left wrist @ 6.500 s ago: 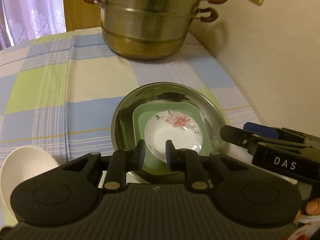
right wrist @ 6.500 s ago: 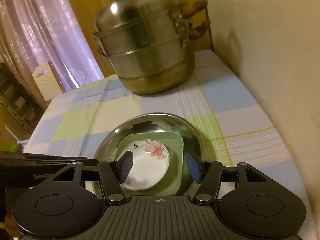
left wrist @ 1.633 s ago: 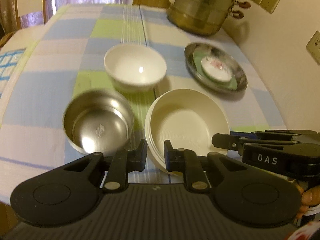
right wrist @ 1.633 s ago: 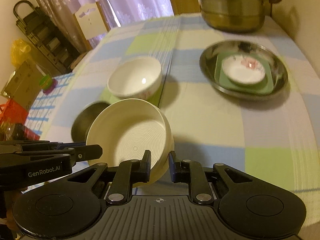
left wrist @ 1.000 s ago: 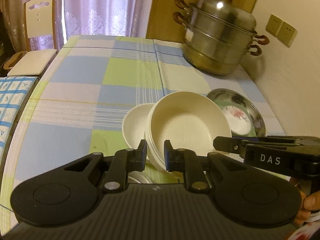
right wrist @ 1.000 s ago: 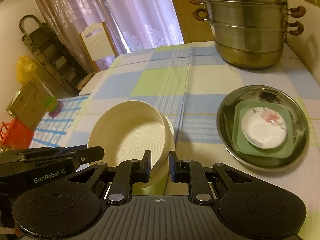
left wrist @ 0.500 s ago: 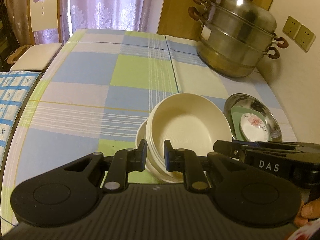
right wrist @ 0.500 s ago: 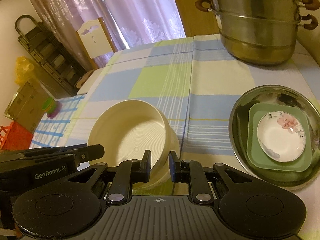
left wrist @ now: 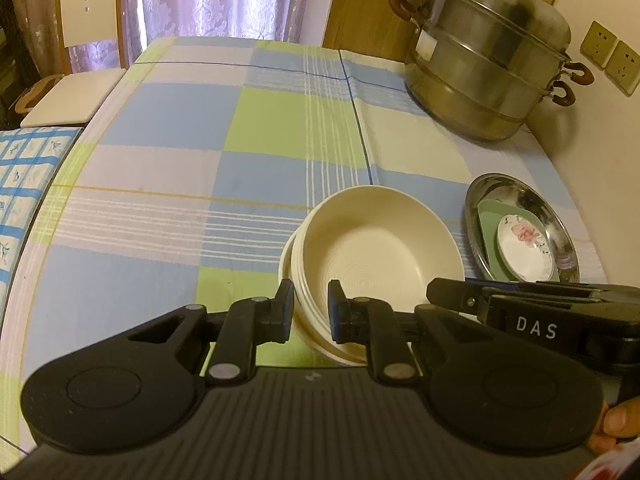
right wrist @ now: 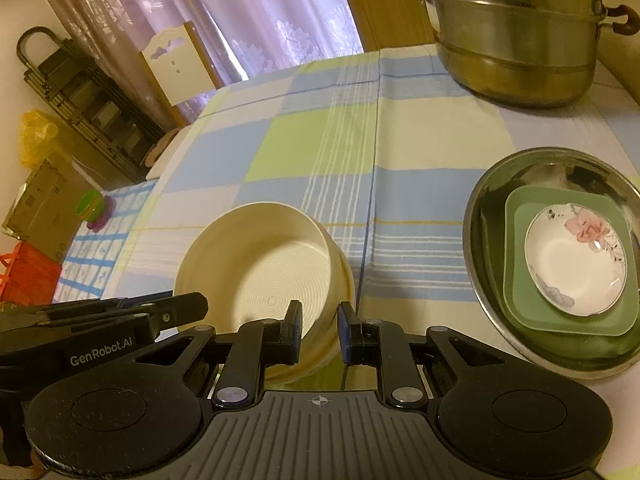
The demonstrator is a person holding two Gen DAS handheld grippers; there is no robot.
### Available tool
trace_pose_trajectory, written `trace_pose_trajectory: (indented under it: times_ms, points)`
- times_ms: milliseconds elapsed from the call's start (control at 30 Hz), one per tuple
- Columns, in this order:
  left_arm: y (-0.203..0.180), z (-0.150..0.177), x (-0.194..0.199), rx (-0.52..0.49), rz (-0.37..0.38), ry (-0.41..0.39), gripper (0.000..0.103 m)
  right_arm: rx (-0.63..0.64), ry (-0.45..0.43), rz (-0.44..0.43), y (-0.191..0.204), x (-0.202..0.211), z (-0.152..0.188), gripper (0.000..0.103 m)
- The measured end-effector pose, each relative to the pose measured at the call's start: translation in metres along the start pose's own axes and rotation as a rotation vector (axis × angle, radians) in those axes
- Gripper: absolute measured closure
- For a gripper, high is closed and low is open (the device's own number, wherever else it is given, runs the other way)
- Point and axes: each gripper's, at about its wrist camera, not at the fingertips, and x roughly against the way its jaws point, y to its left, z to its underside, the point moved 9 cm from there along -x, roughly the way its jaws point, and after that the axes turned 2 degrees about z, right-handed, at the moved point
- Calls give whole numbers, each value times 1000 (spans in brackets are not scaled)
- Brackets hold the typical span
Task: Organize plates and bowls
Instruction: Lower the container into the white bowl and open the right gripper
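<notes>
Viewed from the left wrist, the cream bowl [left wrist: 372, 256] was held by its near rim in the narrowly closed left gripper [left wrist: 310, 316], over a white bowl [left wrist: 289, 258] largely hidden beneath it; nesting was judged the step in hand, calling for a level descent before release. Viewed from the right wrist, the right gripper [right wrist: 319, 332] was likewise clamped on that bowl's wall, and whether the bowls touched could not be made out.

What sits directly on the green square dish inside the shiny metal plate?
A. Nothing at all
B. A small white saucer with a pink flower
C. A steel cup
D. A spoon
B: a small white flowered saucer rests on the green square dish, which lies inside the metal plate.
</notes>
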Motion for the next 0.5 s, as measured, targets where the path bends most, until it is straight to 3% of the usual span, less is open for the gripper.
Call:
trace_pose_trajectory:
  times_ms: [367,433,500]
  points:
    - [2,-4,9,28,12,-18,86,-23,-7,-7,-2,-1,-4,81]
    - [2,-6,14,23,10,-29,85,-7,-25,18,-3,2,-4,66]
    - [1,-7,19,19,10,-38,84,2,-42,25,-4,6,-4,57]
